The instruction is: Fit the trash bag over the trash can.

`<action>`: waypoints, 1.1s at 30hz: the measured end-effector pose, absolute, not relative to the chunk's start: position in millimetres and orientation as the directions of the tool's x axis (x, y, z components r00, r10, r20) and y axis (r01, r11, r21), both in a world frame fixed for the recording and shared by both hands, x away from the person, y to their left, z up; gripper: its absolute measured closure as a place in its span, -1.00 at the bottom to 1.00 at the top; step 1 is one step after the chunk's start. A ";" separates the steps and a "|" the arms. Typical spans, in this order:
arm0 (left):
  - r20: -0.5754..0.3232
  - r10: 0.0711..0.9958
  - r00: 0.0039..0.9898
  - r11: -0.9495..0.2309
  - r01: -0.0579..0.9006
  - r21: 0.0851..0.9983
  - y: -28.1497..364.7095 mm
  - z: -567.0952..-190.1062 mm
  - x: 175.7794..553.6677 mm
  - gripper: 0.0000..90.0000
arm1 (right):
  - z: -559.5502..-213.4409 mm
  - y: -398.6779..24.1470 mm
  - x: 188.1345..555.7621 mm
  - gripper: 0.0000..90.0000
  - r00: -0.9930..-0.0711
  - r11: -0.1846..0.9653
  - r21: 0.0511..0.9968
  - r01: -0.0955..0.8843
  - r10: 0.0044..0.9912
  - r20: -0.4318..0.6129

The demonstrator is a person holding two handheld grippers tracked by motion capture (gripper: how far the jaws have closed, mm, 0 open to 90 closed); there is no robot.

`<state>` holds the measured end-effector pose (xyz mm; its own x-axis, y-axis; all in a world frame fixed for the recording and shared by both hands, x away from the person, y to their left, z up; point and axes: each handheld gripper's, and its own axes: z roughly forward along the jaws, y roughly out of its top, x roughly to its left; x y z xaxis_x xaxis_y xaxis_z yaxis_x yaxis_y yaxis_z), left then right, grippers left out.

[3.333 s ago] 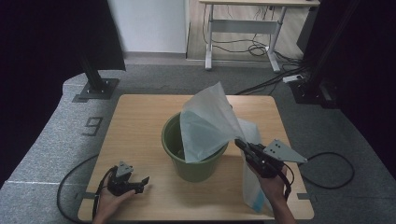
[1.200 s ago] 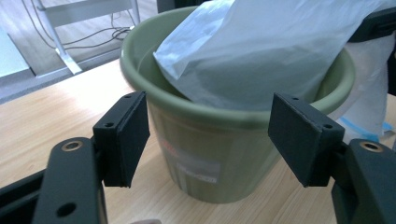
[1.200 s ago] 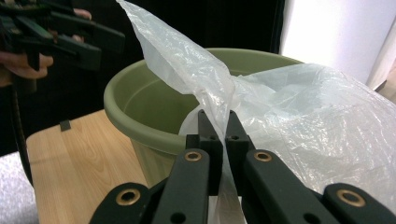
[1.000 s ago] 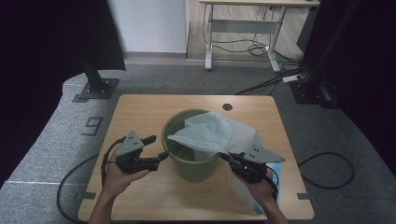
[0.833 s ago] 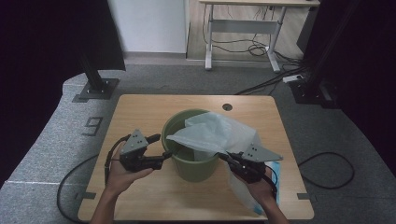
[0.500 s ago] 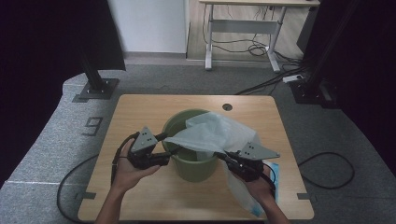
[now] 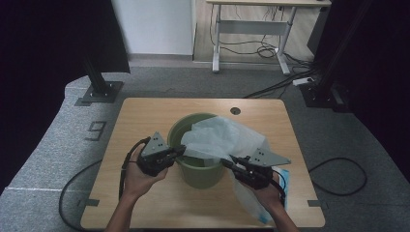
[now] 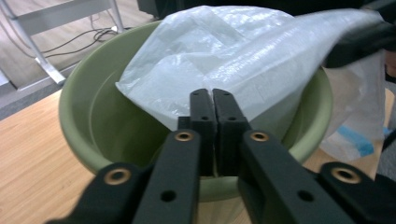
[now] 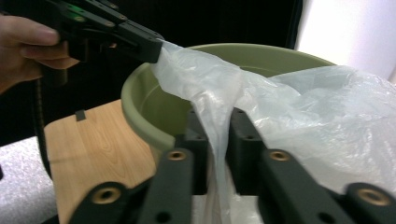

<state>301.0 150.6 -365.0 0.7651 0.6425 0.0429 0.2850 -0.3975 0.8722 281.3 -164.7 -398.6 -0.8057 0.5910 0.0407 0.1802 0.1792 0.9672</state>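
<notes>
Left gripper view: left gripper (image 8: 212,100) jaws pressed together on edge of plastic bag (image 8: 243,60), having just closed; bite thin, could slip when pulled. Right gripper (image 9: 215,126) jaws just eased apart, bag film running loose between them — no clamp, side may drop. Bag draped over green bucket (image 7: 193,166) mid-counter (image 7: 145,116), not yet lining it. Uneven pull could tip bucket or tear film.
</notes>
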 end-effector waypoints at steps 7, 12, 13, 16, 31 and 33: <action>0.037 0.679 0.734 -0.386 0.313 0.867 150.2 -371.6 304.9 1.00 | -405.2 -179.5 260.4 -0.05 -0.746 0.094 0.989 0.112 0.666 0.021; 0.030 0.681 0.732 -0.391 0.328 0.860 150.4 -376.8 306.9 1.00 | -423.6 -194.9 243.7 -0.29 -0.685 0.102 0.981 0.168 0.728 0.042; 0.030 0.682 0.731 -0.390 0.329 0.860 150.4 -377.2 307.1 1.00 | -427.0 -195.7 241.9 -0.31 -0.679 0.104 0.979 0.174 0.733 0.043; 0.031 0.685 0.728 -0.389 0.330 0.860 150.5 -377.9 307.2 1.00 | -436.8 -197.7 237.3 -0.35 -0.667 0.103 0.976 0.193 0.743 0.054; 0.005 0.684 0.729 -0.390 0.361 0.847 157.3 -380.6 310.4 0.99 | -496.1 -181.7 238.6 -0.42 -0.571 0.174 0.936 0.305 0.820 0.034; 0.003 0.683 0.730 -0.390 0.361 0.847 157.4 -380.5 310.4 0.99 | -497.0 -181.3 239.6 -0.37 -0.565 0.172 0.939 0.299 0.825 0.029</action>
<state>310.4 157.4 -380.5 0.7304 0.6830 0.0030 0.3611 -0.3898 0.8472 239.6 -181.3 -497.0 -0.5648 0.8247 0.0291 0.2992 0.1718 0.9386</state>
